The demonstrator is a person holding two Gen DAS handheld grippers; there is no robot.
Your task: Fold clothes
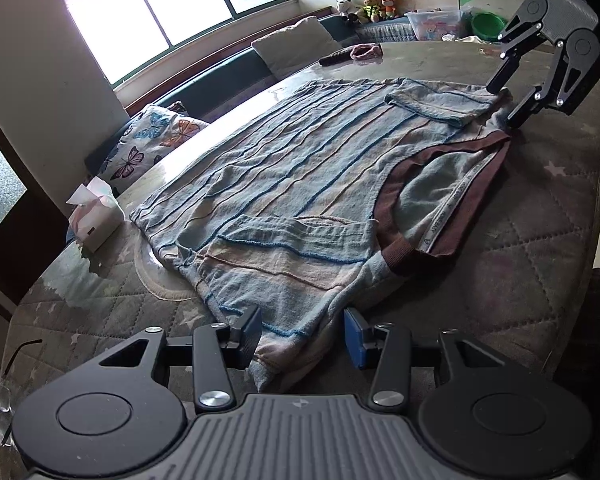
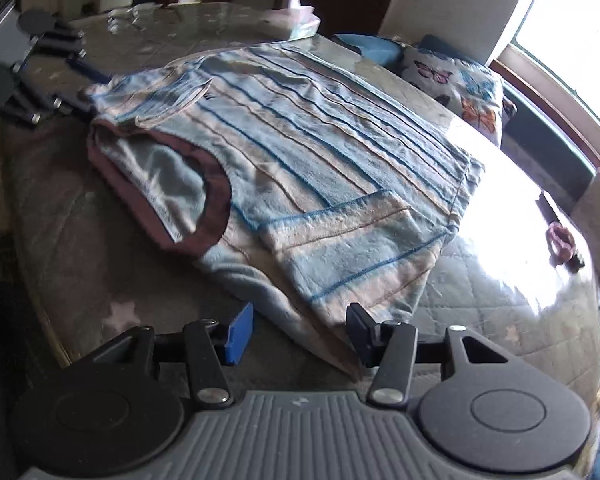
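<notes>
A blue, pink and white striped shirt (image 1: 300,168) with a brown collar (image 1: 404,248) lies flat on the round quilted table (image 1: 520,240), both sleeves folded in over its body. My left gripper (image 1: 302,336) is open at the near shoulder corner, and the cloth lies loose between its pads. Across the shirt, my right gripper (image 1: 506,104) is open over the other shoulder. In the right wrist view the shirt (image 2: 320,168) reaches between the right gripper's (image 2: 300,332) spread fingers, and the left gripper (image 2: 94,92) shows at the upper left.
A tissue box (image 1: 96,216) stands near the table's left edge. A pink cloth item (image 1: 366,51) and a dark bar lie at the far side. A butterfly pillow (image 1: 152,140) and a bench run under the window. Bare quilted surface surrounds the shirt.
</notes>
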